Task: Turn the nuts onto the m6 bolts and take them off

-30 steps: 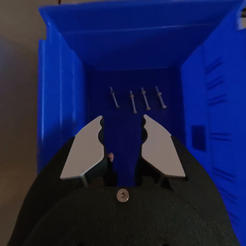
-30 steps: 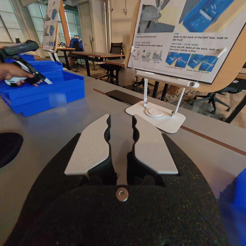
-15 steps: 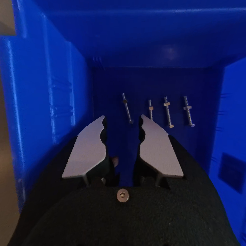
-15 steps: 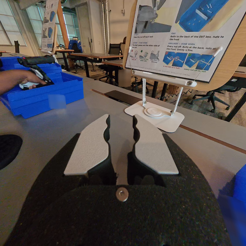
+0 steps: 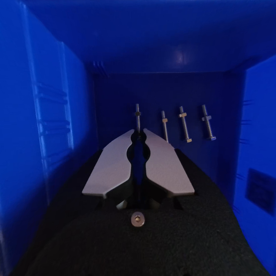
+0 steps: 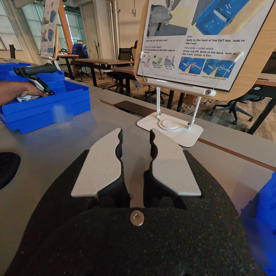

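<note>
Step in hand: pickup. The left tool (image 5: 139, 132) is down inside the blue bin (image 5: 44, 104), its fingertips drawn nearly together on the lower shank of the leftmost bolt (image 5: 137, 119). The pads look to be pinching it, but the light in there is dim, so contact is probable, not certain. That bolt's nut (image 5: 137, 114) sits high on the thread, clear of the tips.

The three other bolts (image 5: 184, 124) lie to the right on the bin floor, each with a nut on. One runs under the right finger's edge.

Next move, as I judge it: lift the bolt straight out without dragging the neighbour, carry it to the right tool, then spin the nut off.

Right tool (image 6: 135, 132) hangs low over the grey desk (image 6: 59, 149), level, jaws parted, nothing between them. From that side, the person's hand (image 6: 22, 91) angles the left tool nose-down into the bin.
</note>
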